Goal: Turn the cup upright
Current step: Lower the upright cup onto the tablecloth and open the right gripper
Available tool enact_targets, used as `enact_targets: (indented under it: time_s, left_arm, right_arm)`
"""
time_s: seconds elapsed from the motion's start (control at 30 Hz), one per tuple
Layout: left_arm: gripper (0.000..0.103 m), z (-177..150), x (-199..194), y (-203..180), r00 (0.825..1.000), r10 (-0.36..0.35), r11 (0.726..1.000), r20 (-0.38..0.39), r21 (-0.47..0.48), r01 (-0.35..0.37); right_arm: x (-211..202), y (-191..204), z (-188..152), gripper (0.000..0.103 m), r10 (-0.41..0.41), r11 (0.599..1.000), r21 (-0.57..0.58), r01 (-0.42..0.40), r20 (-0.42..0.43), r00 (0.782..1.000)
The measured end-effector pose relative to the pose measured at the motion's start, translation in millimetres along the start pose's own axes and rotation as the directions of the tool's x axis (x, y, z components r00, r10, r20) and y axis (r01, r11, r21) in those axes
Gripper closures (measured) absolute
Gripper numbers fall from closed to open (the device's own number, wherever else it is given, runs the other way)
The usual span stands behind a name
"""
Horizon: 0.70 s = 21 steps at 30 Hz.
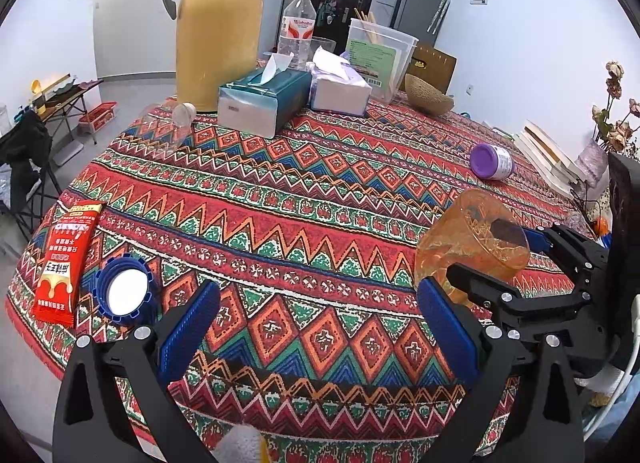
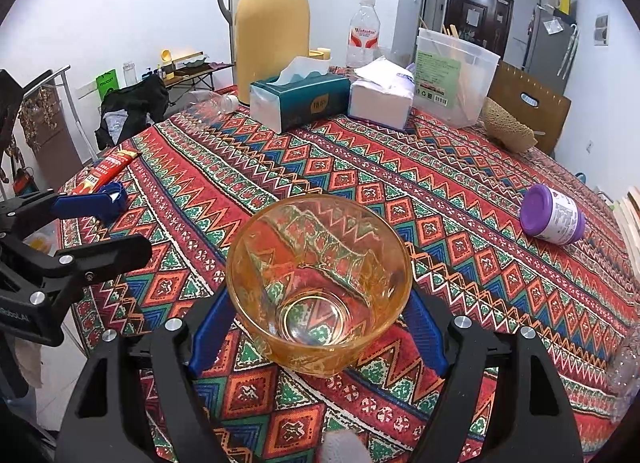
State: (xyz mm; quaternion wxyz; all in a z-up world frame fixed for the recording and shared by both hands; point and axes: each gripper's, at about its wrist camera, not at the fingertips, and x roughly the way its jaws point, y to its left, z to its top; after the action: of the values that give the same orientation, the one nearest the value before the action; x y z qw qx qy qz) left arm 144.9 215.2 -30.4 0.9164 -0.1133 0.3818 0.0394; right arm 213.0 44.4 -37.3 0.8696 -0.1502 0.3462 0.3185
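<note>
An amber glass cup (image 2: 320, 287) is held between the blue pads of my right gripper (image 2: 318, 323), mouth up and tilted toward the camera, just above the patterned tablecloth (image 2: 460, 223). In the left wrist view the same cup (image 1: 468, 239) shows at the right, gripped by the right gripper (image 1: 480, 263). My left gripper (image 1: 320, 319) is open and empty above the cloth, to the left of the cup. It also shows at the left edge of the right wrist view (image 2: 96, 227).
A blue bottle cap (image 1: 124, 291) and red snack packet (image 1: 66, 259) lie at the left edge. A purple-lidded jar (image 2: 554, 215) lies on its side at right. A yellow thermos (image 2: 272, 27), tissue boxes (image 2: 300, 99), a water bottle (image 2: 362, 35) and a plastic container (image 2: 454, 75) stand at the back.
</note>
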Motion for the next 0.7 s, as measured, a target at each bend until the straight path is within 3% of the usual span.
enact_targets:
  time_s: [0.1, 0.27, 0.7]
  left_arm:
    - [0.007, -1, -3, 0, 1.0, 0.002, 1.0, 0.0, -0.005, -0.002]
    - [0.007, -1, -11, -2, 1.0, 0.005, 1.0, 0.014, -0.005, -0.005]
    - [0.007, -8, -32, -19, 0.999, 0.009, 1.0, 0.034, 0.021, -0.009]
  right_arm:
    - [-9, 1, 4, 0.016, 0.002, 1.0, -0.001, -0.002, 0.036, 0.999]
    - [-22, 0, 8, 0.008, -0.009, 1.0, -0.001, 0.009, 0.079, 0.997]
    - [-52, -14, -7, 0.008, -0.037, 0.997, 0.069, 0.028, 0.129, 0.991]
